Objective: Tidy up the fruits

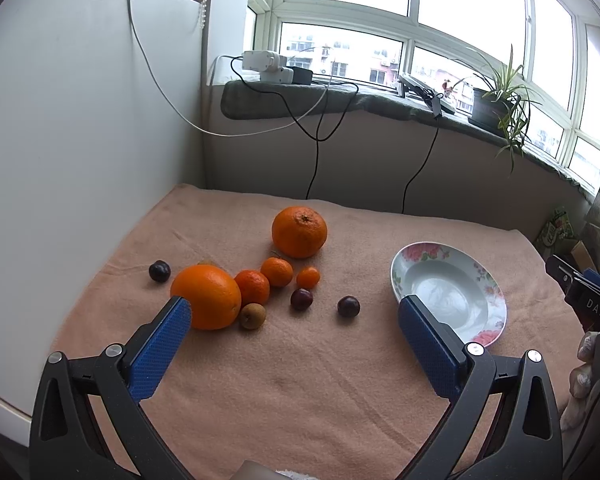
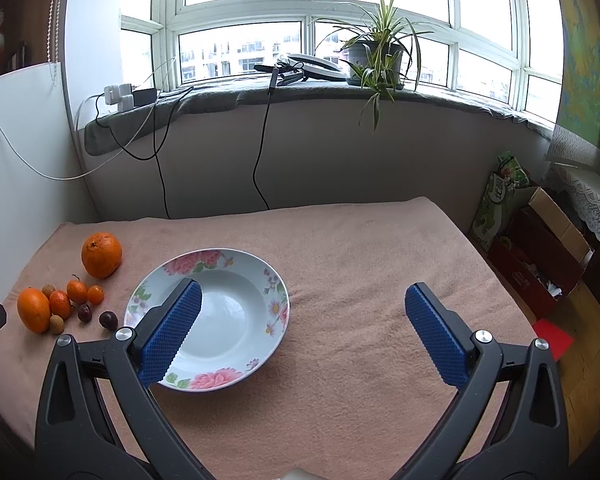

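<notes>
From the left wrist camera, your left gripper hangs over the peach cloth with its blue pads spread wide and nothing between them. The fruit lies just ahead: a large orange beside the left pad, three small tangerines behind it, a bigger, rougher orange farther back, three dark plums scattered about, and a small brownish fruit, perhaps a longan, though it is too small to be sure. The flowered plate sits empty to the right. I'd judge the near orange the sensible first pick: centre the pads on its widest part and close gently, since round fruit on soft cloth will likely roll and nudge the tangerine touching it. From the right wrist camera, your right gripper is likewise spread and empty, its left pad over the plate's rim, so it could steady the plate if it slides. The cloth is soft and slightly rumpled; beyond it run a padded windowsill with a potted plant, chargers and trailing cables, and boxes on the floor to the right.
</notes>
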### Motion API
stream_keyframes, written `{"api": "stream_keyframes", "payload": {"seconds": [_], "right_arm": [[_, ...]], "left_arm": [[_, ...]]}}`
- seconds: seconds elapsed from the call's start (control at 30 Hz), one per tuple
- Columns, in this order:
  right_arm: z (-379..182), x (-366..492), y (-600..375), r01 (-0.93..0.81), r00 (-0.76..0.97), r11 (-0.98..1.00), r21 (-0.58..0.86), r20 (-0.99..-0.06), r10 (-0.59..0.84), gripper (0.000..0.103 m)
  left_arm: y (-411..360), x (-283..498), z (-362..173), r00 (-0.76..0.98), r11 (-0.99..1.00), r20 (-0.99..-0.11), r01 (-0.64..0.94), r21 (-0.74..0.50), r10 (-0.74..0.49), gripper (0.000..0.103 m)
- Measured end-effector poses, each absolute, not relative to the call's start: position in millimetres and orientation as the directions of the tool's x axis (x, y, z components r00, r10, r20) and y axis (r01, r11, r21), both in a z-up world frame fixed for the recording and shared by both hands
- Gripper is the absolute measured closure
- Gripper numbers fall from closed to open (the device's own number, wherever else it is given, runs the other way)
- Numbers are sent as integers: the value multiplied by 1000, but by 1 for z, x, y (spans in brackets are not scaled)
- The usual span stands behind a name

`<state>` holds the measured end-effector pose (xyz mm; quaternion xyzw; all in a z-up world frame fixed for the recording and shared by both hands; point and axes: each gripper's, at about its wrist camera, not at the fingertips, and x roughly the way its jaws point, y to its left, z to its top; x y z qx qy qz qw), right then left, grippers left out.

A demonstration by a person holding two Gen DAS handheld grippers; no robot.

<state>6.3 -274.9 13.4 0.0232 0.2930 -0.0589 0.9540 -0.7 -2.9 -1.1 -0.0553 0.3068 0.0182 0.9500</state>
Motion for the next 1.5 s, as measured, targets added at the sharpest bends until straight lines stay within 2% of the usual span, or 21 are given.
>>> {"api": "stream_keyframes", "payload": {"seconds": [0.67,1.5], "right_arm": [[4,17,-263,94,802,996,10,-593,-70,0],[-12,57,-170,-331,689,937,116,-648,324,0]], "left_arm": [[8,3,-10,799,990,-601,-87,-108,5,1],[78,-6,-50,741,948,-671,-237,-212,35,1]]}}
